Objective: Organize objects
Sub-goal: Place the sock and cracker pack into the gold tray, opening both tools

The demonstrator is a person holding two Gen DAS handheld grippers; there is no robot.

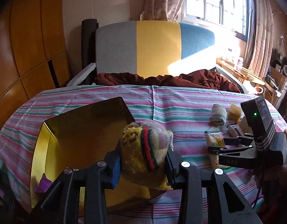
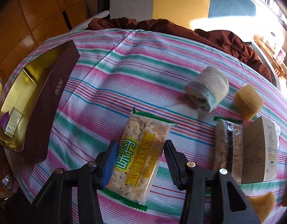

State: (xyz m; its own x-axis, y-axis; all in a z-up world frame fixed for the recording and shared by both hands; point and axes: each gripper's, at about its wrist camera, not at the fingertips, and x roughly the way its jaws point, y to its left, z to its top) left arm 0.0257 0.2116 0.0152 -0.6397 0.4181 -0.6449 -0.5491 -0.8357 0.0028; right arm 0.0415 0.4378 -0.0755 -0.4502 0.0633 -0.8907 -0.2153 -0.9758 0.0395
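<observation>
My left gripper (image 1: 143,151) is shut on a rolled yellow sock with coloured stripes (image 1: 151,140). It holds the sock in the air over the near right part of an open gold-lined box (image 1: 78,127), which has maroon walls (image 2: 44,102). My right gripper (image 2: 139,149) points down at the striped cloth. Its pads press both long edges of a WEIDAN snack packet (image 2: 141,158) lying there. In the left wrist view the right gripper (image 1: 218,145) and that packet (image 1: 214,137) are at the right.
On the striped cloth (image 2: 162,59), right of the packet, are a rolled grey sock (image 2: 208,91), a yellow sponge block (image 2: 247,100), a second snack packet (image 2: 229,149) and a brown-and-white carton (image 2: 261,149). A small carton (image 2: 13,121) lies inside the box. A brown blanket (image 1: 199,80) is bunched behind.
</observation>
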